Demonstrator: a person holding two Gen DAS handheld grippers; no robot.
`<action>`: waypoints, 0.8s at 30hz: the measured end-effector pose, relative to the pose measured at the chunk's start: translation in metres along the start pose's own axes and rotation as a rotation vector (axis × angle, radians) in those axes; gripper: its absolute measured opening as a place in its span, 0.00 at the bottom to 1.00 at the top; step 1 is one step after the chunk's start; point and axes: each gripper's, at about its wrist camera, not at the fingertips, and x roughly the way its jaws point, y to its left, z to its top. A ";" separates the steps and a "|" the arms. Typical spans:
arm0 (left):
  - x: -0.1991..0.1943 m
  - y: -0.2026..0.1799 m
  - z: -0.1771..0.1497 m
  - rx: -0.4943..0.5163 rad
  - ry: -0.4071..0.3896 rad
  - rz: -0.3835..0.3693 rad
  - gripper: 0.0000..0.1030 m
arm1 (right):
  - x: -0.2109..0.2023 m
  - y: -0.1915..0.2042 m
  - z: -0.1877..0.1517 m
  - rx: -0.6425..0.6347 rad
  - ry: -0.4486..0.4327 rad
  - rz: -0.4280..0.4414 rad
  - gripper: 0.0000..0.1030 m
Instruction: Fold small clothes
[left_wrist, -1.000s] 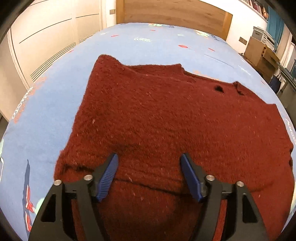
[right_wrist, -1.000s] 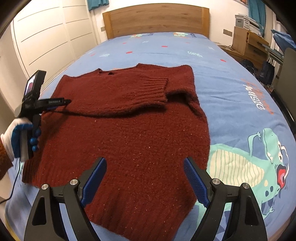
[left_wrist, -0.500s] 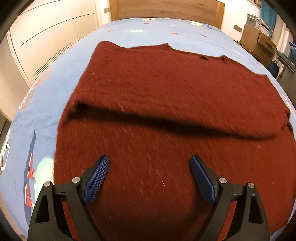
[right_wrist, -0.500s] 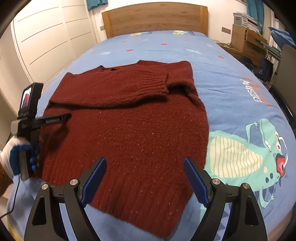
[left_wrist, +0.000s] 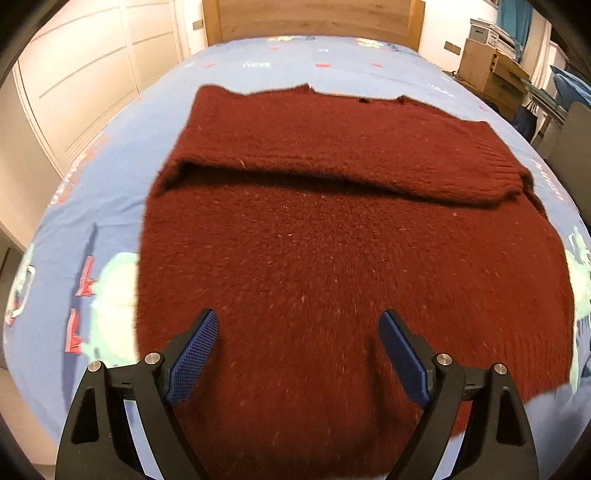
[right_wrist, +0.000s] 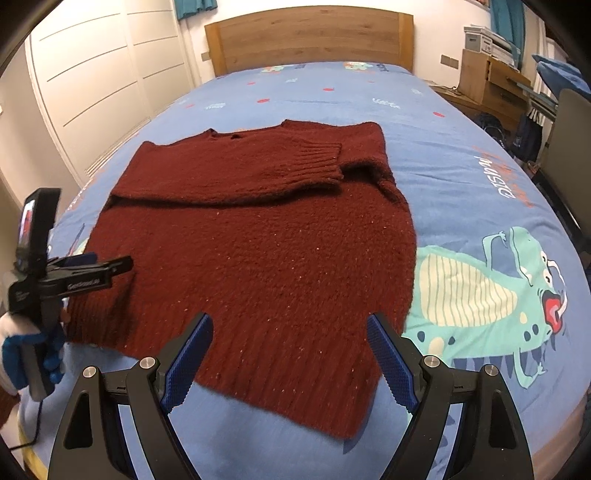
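Lying flat on the blue bed (right_wrist: 461, 122), the dark red sweater (right_wrist: 258, 236) has both sleeves folded across its chest. Left gripper (left_wrist: 297, 354) and right gripper (right_wrist: 290, 352) hover over the hem, fingers spread wide, holding nothing.

One dark red fuzzy knitted sweater (right_wrist: 258, 236), two black blue-padded two-finger grippers (left_wrist: 297, 354) (right_wrist: 290, 350), one blue cartoon-printed bedsheet (right_wrist: 461, 155).

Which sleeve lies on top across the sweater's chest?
The one with the ribbed cuff showing, its end toward the dinosaur print. The other sleeve is tucked beneath it.
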 end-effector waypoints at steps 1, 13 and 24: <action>-0.006 0.000 -0.001 0.003 -0.007 0.003 0.83 | -0.003 0.000 -0.001 0.004 -0.003 0.000 0.84; -0.060 0.011 -0.022 0.001 -0.078 0.042 0.83 | -0.026 0.001 -0.017 0.042 -0.025 -0.003 0.84; -0.077 0.022 -0.047 -0.045 -0.071 0.069 0.83 | -0.048 -0.015 -0.036 0.079 -0.049 -0.028 0.84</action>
